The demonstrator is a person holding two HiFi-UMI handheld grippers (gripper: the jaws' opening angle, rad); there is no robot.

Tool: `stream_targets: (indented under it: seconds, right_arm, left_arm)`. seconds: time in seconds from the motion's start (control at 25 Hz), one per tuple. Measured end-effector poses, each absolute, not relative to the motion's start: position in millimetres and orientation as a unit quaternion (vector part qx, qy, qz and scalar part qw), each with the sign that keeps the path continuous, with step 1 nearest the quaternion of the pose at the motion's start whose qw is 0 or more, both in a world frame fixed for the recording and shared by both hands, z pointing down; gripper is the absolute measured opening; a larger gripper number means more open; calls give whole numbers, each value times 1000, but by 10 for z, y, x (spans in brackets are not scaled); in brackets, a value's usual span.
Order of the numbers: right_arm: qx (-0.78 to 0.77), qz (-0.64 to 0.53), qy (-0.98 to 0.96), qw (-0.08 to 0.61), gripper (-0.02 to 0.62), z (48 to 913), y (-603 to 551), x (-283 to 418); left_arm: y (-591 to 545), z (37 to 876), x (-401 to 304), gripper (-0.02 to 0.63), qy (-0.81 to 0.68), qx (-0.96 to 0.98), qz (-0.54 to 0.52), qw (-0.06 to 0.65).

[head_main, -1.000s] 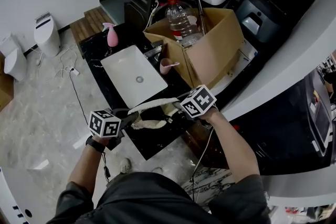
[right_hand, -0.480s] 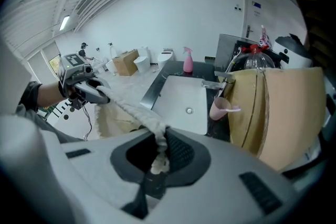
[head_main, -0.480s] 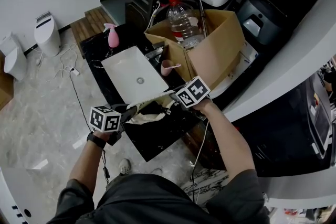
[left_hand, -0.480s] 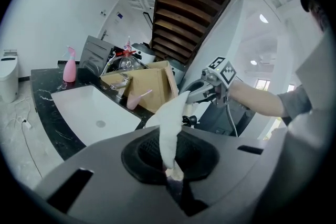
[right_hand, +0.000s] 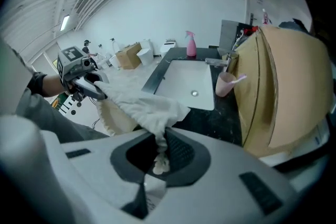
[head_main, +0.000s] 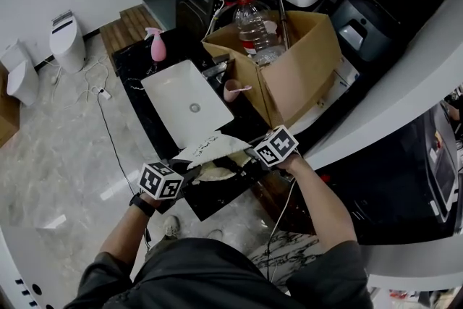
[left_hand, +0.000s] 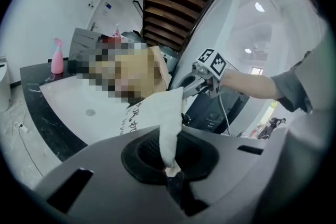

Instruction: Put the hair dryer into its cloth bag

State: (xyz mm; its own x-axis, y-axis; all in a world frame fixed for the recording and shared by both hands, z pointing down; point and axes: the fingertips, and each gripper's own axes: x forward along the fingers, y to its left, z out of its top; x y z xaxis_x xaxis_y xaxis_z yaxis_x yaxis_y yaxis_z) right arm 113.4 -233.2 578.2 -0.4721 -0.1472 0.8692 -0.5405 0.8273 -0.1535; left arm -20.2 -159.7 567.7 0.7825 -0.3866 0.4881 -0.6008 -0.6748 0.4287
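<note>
over the near end of the black counter [head_main: 217,197], just in front of the white sink [head_main: 172,94], the cloth bag [head_main: 215,149] hangs stretched between the two tongs; it looks light, soft and floppy, so its mouth rim is the place to hold. the left gripper [left_hand: 170,169] is squeezed tight on one bit of rim and the right gripper [right_hand: 157,159] is pinched on the other, both arms reaching out low, the left tipped a little down and the right steeply down. i cannot see the hair dryer, so i cannot tell if it is inside.
</note>
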Motion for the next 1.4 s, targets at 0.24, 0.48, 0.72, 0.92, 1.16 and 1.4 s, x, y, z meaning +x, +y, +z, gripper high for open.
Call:
stream_targets:
  seconds: [0.24,0.48,0.72,0.92,1.16,1.4]
  right_arm:
    - [210,224,-820,484,29,6260,-1994,1418]
    - [221,237,-807,493,29,6771,-1743,1594]
    - [241,233,-803,494,32,7071,-1649,1681]
    - [243,230,-799,501,46,7153,-1602,1740]
    - [250,245,-792,500,109,7167,-1518,1960]
    - [307,266,-778,480,148,7060,-1530,2235]
  left_arm:
    - [-1227,6135,79,6,-239,892,234,304]
    - [-920,6663,243,8,-230,874,297,309]
    - [-713,6967,327,14,-224,863,336,304]
    - [-595,6996,363,96,-189,866,348,305]
    - [-442,6786,250,221,-128,886,325,305]
    - [-1067,6613,-229,230,-206,890,264,310]
